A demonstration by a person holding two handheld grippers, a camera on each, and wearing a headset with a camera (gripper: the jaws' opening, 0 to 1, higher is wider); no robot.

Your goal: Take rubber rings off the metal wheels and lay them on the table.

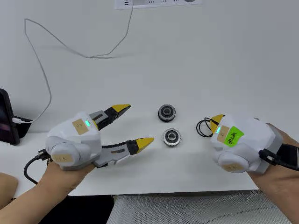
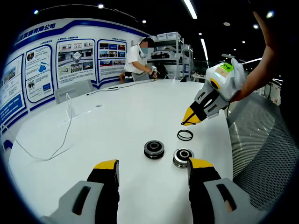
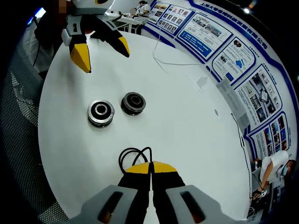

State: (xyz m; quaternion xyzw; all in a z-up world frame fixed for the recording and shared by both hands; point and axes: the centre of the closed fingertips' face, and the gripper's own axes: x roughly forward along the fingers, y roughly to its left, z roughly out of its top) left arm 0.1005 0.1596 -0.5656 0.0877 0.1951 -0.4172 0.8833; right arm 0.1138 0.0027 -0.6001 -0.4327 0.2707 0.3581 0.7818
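Observation:
Two metal wheels lie mid-table. The farther wheel [image 1: 167, 112] [image 2: 154, 149] [image 3: 133, 103] has a dark rim; the nearer wheel [image 1: 172, 137] [image 2: 183, 157] [image 3: 101, 112] shows bare silver metal. Loose black rubber rings [image 1: 204, 127] [image 2: 185, 135] [image 3: 132, 157], seemingly two overlapping, lie flat on the table right of the wheels. My right gripper [image 1: 216, 120] [image 3: 150, 167] [image 2: 188, 122] is shut, its yellow tips just above and behind the rings, with nothing seen between them. Left of the wheels my left gripper [image 1: 134, 125] [image 2: 154, 165] stands wide open and holds nothing.
A grey cable [image 1: 44, 70] runs from a white power strip [image 1: 154, 3] at the back across the table's left side. A black device [image 1: 7, 116] stands at the left edge. The table's front edge [image 1: 154, 191] is close below my hands.

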